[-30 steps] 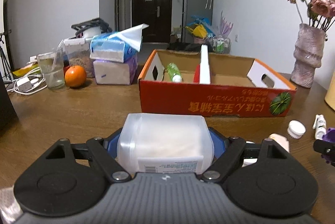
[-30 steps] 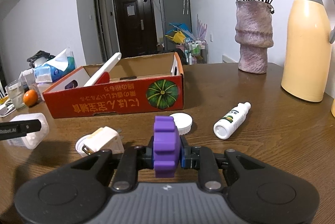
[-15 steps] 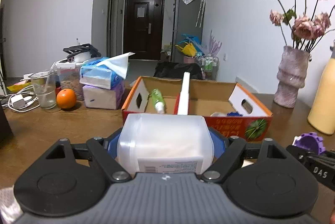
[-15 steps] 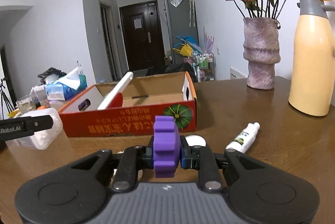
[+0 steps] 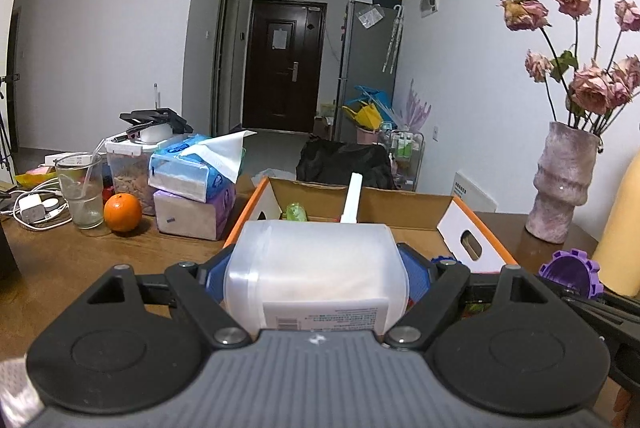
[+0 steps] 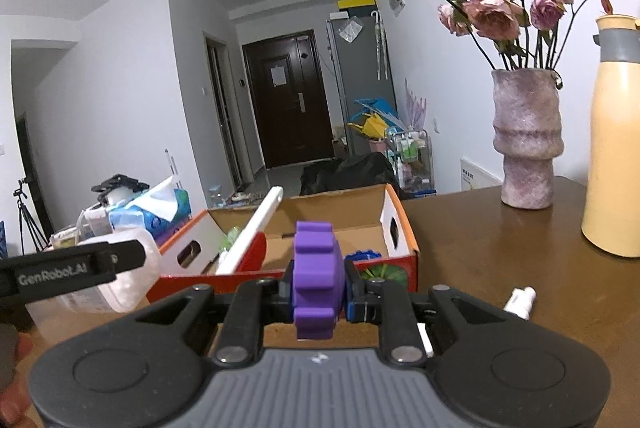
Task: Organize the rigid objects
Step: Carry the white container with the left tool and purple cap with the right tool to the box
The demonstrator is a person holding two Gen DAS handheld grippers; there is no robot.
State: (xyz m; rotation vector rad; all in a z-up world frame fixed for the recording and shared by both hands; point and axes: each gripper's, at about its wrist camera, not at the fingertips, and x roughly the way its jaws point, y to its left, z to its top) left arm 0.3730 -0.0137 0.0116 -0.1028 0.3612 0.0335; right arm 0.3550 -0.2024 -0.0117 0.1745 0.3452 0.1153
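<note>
In our left gripper (image 5: 316, 268) we grasp a translucent white jar (image 5: 316, 264), pinched at its sides between the blue pads, its labelled end toward the camera. The jar fills the gap between the fingers and is held in the air, just in front of the box (image 5: 472, 240) and about level with its rim. From the right wrist view, the same jar (image 6: 128, 276) shows at the far left, beside the box's left end, with the left gripper's black finger (image 6: 76, 268) across it.

In our right gripper (image 6: 318, 288) we clamp a purple gear (image 6: 316, 276), held on edge between the pads so its toothed rim faces the camera. It is lifted off the table (image 6: 500, 248) and sits in front of the box's (image 6: 400, 228) right half. In the left wrist view, the gear (image 5: 570, 276) appears at the right, just past the box's right end.

Inside the box a white stick (image 6: 256, 228) leans up out of the open top, a green bottle (image 5: 296, 211) lies near the back left, and a blue gear (image 6: 362, 256) rests near the right end.

On the table to our right lies a small white bottle (image 6: 520, 300), close to the right gripper. Further right stand a vase (image 6: 528, 139) of dried roses and a yellow flask (image 6: 612, 135). On the left of the box are stacked tissue packs (image 5: 192, 187), an orange (image 5: 123, 211) and a glass (image 5: 82, 187).
</note>
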